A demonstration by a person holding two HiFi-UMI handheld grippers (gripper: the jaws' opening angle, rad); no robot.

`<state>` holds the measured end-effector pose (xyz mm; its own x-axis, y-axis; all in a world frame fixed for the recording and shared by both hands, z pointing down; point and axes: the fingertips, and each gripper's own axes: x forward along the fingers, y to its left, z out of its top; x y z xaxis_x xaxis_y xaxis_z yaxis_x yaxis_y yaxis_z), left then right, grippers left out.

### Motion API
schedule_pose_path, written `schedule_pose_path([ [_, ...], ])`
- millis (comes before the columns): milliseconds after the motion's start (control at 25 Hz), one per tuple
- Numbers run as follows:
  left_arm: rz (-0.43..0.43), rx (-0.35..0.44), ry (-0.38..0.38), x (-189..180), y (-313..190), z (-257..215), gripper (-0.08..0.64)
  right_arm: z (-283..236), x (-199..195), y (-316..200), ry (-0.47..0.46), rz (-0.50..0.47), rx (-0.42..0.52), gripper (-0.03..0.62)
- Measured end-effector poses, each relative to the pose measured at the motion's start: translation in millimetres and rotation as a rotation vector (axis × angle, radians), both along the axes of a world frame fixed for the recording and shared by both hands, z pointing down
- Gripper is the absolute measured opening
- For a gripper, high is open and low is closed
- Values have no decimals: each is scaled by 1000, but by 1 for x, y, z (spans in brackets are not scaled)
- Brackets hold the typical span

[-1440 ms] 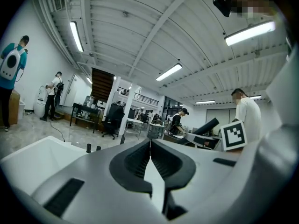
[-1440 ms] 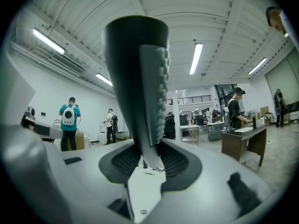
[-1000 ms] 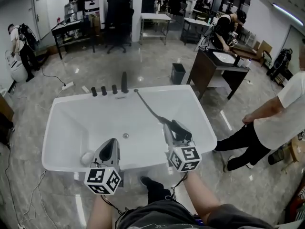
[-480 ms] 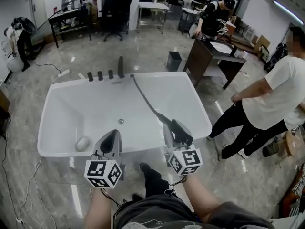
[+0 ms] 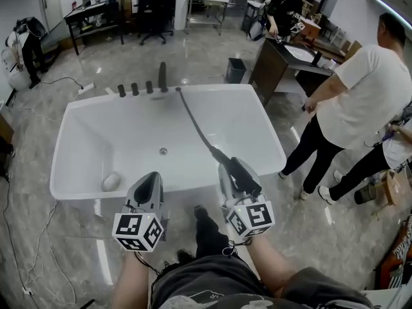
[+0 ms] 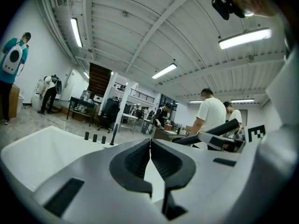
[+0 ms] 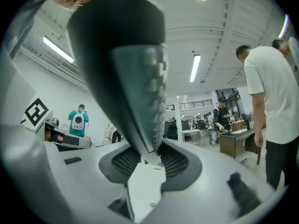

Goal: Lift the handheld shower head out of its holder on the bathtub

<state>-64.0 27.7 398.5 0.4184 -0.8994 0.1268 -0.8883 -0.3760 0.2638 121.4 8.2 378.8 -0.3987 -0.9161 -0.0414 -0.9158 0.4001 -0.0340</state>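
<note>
While the left gripper (image 5: 149, 176) hangs over the near rim of the glossy white free-standing bathtub (image 5: 64, 148) with its jaws pressed together and nothing between them, as the left gripper view confirms, the right gripper (image 5: 229, 171) has its jaws clamped on the dark grey handheld shower head (image 5: 245, 178). That shower head sits just above the near rim of the bathtub towards its right end, clear of the tub's far edge. In the right gripper view it rises from between the jaws as a broad dark wedge (image 7: 124, 50) with a paler studded face, tilted up and to the left. A thin black flexible hose (image 5: 196, 126) runs from it diagonally across the basin to the far rim. There it ends just beside a tall black spout (image 5: 163, 76) and a row of three short black tap knobs (image 5: 134, 89); the holder itself is probably at that spot, though it is too small to make out. A pale rounded object (image 5: 111, 181) lies inside the tub near its left front corner. To the right of the tub a person in a white T-shirt and black trousers (image 5: 357, 95) stands bent forward. Beyond the tub's far right corner are a small dark bin (image 5: 235, 70) and a dark desk (image 5: 273, 69).
</note>
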Motion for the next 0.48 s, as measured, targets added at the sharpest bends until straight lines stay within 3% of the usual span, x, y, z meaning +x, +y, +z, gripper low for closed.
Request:
schedule_pose_path([
  [200,13,6,-5,7,6,-7,15,-13,6,8,-6,9,19,141],
  [480,26,7,-4,17,11,-6,16,-21,3,26,57,-37,65,141],
])
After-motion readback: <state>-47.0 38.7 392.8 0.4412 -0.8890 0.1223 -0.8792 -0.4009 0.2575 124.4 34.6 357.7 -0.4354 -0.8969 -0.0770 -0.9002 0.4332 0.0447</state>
